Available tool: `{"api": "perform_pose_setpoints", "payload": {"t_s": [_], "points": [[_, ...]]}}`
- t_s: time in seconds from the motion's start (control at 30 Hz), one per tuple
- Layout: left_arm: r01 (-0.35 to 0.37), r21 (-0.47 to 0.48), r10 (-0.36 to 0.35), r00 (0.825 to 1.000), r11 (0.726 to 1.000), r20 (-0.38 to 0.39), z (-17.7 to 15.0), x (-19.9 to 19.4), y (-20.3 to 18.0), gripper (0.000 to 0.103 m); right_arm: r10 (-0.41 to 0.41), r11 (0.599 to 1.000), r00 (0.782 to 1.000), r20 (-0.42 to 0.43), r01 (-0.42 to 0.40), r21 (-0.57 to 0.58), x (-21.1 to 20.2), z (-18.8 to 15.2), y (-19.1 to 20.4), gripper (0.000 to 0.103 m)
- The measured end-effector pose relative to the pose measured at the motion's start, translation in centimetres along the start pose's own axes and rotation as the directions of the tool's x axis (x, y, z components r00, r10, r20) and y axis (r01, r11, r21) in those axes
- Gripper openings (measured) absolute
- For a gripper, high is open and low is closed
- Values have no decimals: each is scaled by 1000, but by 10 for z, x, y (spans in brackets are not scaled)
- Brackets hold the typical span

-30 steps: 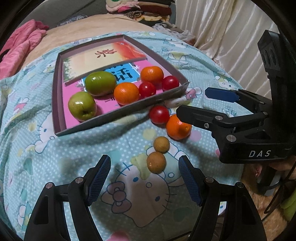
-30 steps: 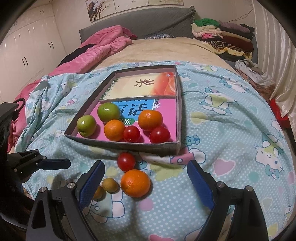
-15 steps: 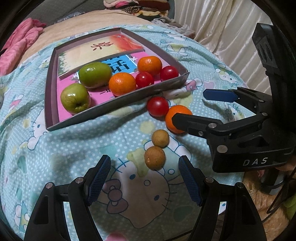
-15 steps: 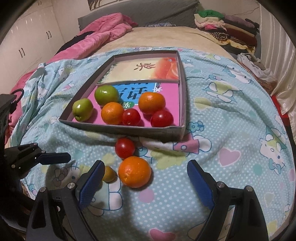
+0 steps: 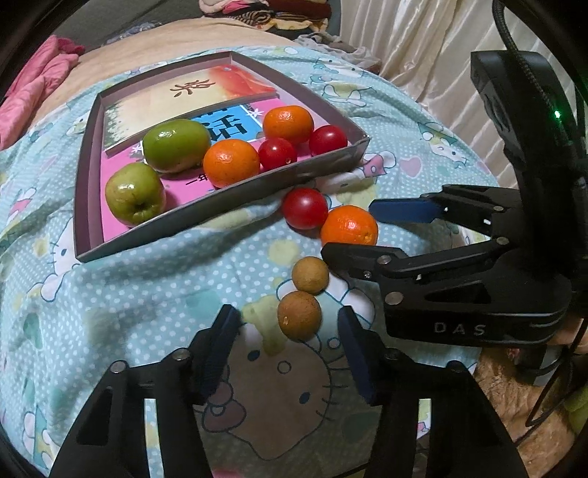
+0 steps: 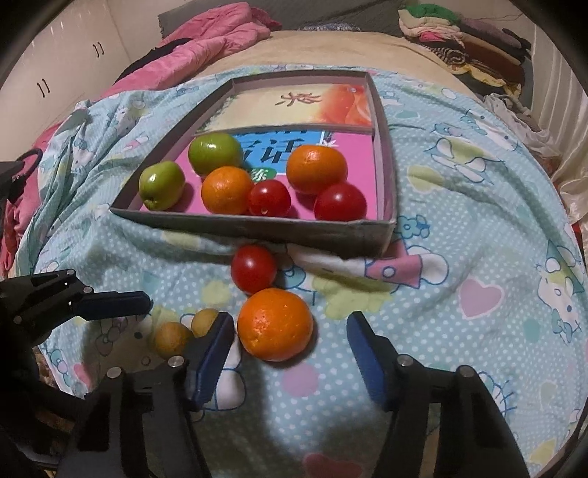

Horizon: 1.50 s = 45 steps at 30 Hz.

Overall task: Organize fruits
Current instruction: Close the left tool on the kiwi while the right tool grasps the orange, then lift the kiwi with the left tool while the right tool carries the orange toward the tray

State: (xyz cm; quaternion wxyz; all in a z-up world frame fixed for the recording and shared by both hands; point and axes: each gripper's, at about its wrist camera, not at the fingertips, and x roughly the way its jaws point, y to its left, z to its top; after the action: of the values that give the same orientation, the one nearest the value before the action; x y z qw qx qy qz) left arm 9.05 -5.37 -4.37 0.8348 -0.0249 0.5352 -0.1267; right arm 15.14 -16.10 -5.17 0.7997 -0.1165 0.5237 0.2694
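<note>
A shallow grey box (image 5: 228, 200) (image 6: 257, 224) lies on the bedspread and holds two green apples, two oranges and two red tomatoes. In front of it lie a loose tomato (image 5: 305, 207) (image 6: 253, 268), a loose orange (image 5: 349, 226) (image 6: 275, 323) and two small brown fruits (image 5: 299, 315) (image 5: 310, 275) (image 6: 171, 338). My left gripper (image 5: 290, 342) is open, its fingers either side of the nearer brown fruit. My right gripper (image 6: 290, 342) (image 5: 352, 231) is open, its fingers straddling the loose orange.
The blue cartoon-print bedspread (image 6: 459, 220) covers a bed. A pink quilt (image 6: 205, 44) lies at the back left and folded clothes (image 6: 463, 33) at the back right. A cream curtain (image 5: 422, 44) hangs on the right.
Both grippers have moved forward and down. The left now brackets the nearer brown fruit, the right brackets the loose orange. The fruits have not moved.
</note>
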Motion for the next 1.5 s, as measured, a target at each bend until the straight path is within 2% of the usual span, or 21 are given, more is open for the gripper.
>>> {"api": "perform_pose_setpoints", "payload": {"t_s": [0.13, 0.27, 0.4, 0.6, 0.67, 0.97, 1.5], "points": [[14, -11, -14, 1000, 1000, -3, 1, 3, 3, 57, 14, 1000, 1000, -7, -14, -4, 4, 2, 0, 51], [23, -12, -23, 1000, 1000, 3, 2, 4, 3, 51, 37, 999, 999, -7, -37, -6, 6, 3, 1, 42], [11, 2, -11, 1000, 1000, -6, 3, 9, 1, 48, 47, 999, 999, 2, -47, 3, 4, 2, 0, 41], [16, 1, -16, 1000, 1000, 3, 6, 10, 3, 30, 57, 998, 998, 36, -59, 38, -5, 3, -9, 41], [33, -7, -33, 999, 999, 7, 7, 8, 5, 28, 58, 997, 997, 48, -61, 54, -7, 3, -12, 41], [48, -30, -47, 998, 998, 29, 7, 1, 8, 26, 67, 995, 994, 89, -73, 67, -17, 4, -16, 41], [28, -81, -20, 995, 996, 99, 10, -23, 23, 26, 88, 993, 983, 158, -100, 66, -30, 7, -17, 41]]}}
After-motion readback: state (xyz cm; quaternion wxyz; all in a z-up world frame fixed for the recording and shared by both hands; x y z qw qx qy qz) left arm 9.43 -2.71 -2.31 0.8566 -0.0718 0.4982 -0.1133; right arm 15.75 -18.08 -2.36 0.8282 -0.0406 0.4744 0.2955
